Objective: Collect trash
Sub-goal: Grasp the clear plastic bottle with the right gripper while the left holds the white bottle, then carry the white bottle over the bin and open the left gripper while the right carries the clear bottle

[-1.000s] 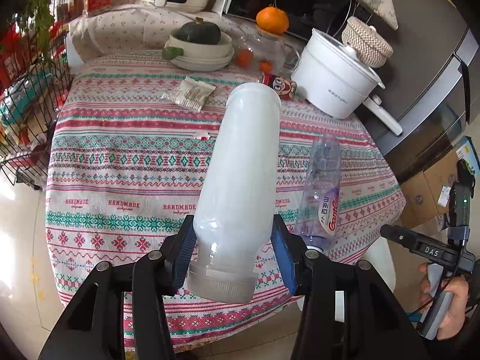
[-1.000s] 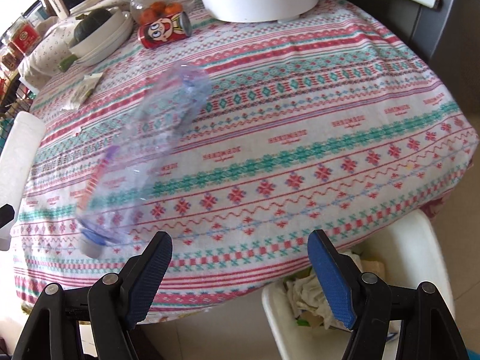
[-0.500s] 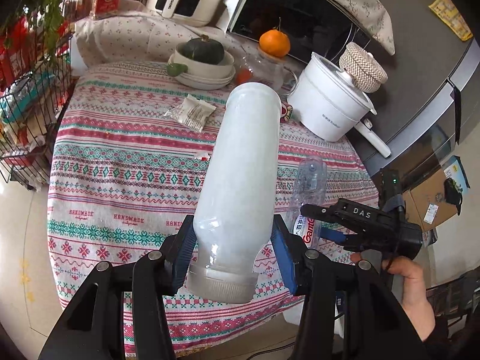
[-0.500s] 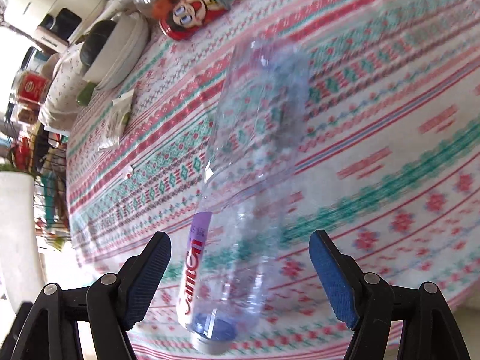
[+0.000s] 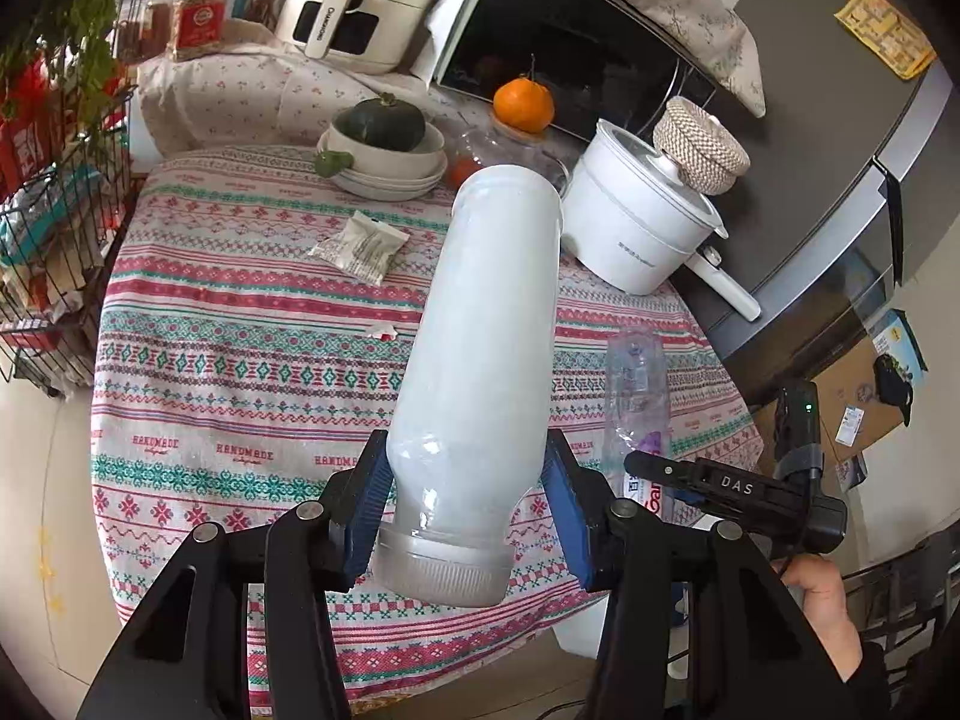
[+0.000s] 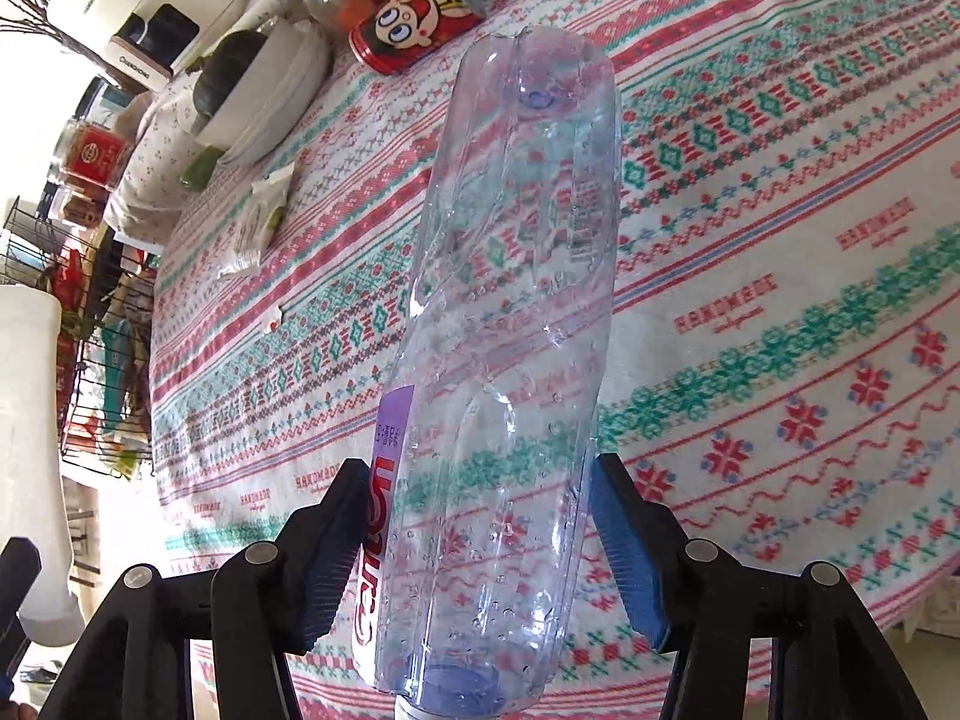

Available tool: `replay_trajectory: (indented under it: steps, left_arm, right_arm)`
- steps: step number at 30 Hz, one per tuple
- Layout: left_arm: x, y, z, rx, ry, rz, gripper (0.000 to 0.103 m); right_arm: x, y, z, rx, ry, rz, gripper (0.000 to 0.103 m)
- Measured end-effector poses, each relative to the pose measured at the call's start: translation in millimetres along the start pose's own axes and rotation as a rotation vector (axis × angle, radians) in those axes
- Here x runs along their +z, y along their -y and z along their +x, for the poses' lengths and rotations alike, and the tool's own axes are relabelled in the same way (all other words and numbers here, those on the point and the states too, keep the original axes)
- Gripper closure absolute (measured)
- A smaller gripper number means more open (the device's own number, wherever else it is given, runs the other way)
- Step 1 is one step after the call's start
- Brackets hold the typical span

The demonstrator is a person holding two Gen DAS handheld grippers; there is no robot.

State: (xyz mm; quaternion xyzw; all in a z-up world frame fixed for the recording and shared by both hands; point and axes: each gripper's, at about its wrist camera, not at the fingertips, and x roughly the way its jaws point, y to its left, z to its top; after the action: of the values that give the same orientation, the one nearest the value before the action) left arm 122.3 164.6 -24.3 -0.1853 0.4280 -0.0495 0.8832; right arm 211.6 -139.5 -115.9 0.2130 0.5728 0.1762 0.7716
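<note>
My left gripper (image 5: pixel 465 507) is shut on a white opaque plastic bottle (image 5: pixel 486 354), held above the table with its cap end towards the camera. My right gripper (image 6: pixel 480 531) is closed around a clear crushed plastic bottle (image 6: pixel 510 324) with a purple label; both blue pads touch its sides near the cap end. In the left wrist view the clear bottle (image 5: pixel 637 387) lies at the table's right edge with the right gripper (image 5: pixel 666 480) on it. A small white wrapper (image 5: pixel 360 246) and a tiny red-white scrap (image 5: pixel 382 332) lie on the patterned tablecloth (image 5: pixel 240 372). A red cartoon can (image 6: pixel 420 27) lies farther back.
At the table's back stand a bowl stack with a green squash (image 5: pixel 384 150), a glass jar with an orange (image 5: pixel 522 105), and a white electric pot (image 5: pixel 645 228). A wire rack (image 5: pixel 48 240) stands left of the table. A fridge (image 5: pixel 840 150) is to the right.
My right gripper moved in around the clear bottle and closed its jaws onto it. My left gripper kept hold of the white bottle and drew back a little from the table.
</note>
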Motion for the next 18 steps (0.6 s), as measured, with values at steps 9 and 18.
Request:
replay_trajectory:
  steps: [9, 18]
  left_arm:
    - [-17, 51, 13, -0.013, -0.032, 0.136, 0.051]
    - [-51, 138, 36, -0.131, -0.132, 0.3, 0.051]
  right_arm:
    - [-18, 25, -72, -0.125, 0.097, -0.105, 0.039]
    - [-38, 66, -145, -0.219, 0.237, -0.116, 0.039]
